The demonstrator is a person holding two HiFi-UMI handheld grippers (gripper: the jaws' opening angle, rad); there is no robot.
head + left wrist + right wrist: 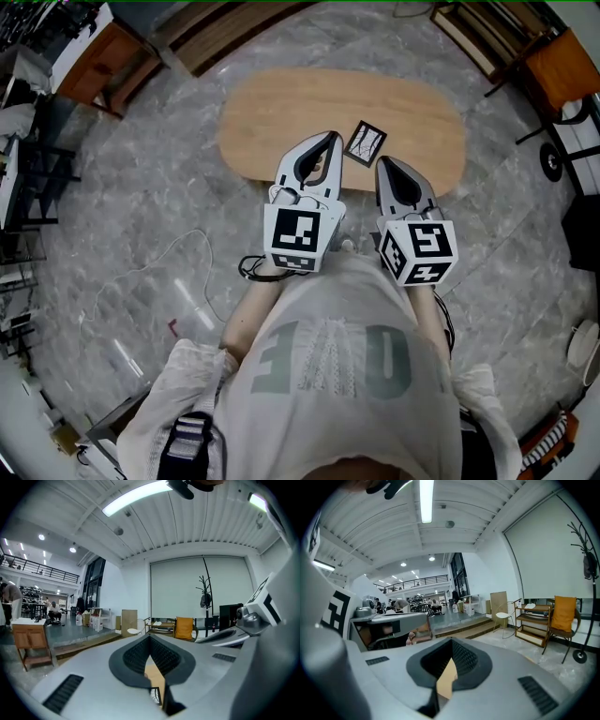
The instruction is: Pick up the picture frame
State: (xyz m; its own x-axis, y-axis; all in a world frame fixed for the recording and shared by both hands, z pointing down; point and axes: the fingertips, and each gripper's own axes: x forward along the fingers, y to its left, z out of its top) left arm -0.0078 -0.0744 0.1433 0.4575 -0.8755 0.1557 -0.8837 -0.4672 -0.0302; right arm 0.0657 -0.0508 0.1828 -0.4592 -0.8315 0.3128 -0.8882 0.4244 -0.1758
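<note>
Grey marble floor (141,187) surrounding one oval wooden table (281,112). One frame (365,142) lying flat on table near its near edge, sitting between tips of two grippers, apparently touching neither. Left gripper (330,139) hovering over table edge, jaws meeting, gripping nothing. Right gripper (382,163) pinched together too, empty. White cable (141,272) trailing on floor at left. Wooden desk (103,61) standing far left; orange-cushioned chair (184,627) and coat stand (205,592) standing by far wall.
</note>
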